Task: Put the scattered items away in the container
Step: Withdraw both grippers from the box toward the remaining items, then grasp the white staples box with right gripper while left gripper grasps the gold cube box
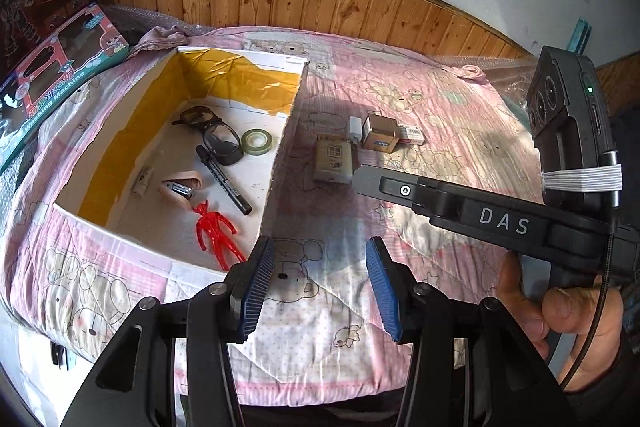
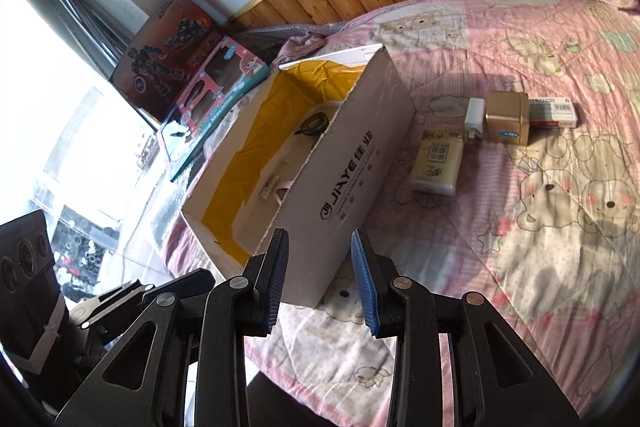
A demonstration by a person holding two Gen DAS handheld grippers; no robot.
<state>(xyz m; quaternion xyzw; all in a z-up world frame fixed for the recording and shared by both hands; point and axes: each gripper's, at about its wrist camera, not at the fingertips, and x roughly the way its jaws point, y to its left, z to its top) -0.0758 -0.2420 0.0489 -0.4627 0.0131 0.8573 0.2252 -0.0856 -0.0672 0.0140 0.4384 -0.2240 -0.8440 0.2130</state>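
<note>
Both grippers, left (image 1: 320,283) and right (image 2: 320,281), hung wide and empty over the bed (image 1: 440,99); next, probably, the tissue pack (image 1: 334,158) into the box (image 1: 280,155).

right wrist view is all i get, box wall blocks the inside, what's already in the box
Observer: The left wrist view looks into the cardboard box: a red toy figure lies nearest the camera, by the right wall.
Operator: anything else in there
Observer: A black marker, safety glasses and a roll of clear tape lie on the box floor.
Operator: are my right fingers holding anything
Observer: No. The right gripper is open and empty, as is the left gripper.
</note>
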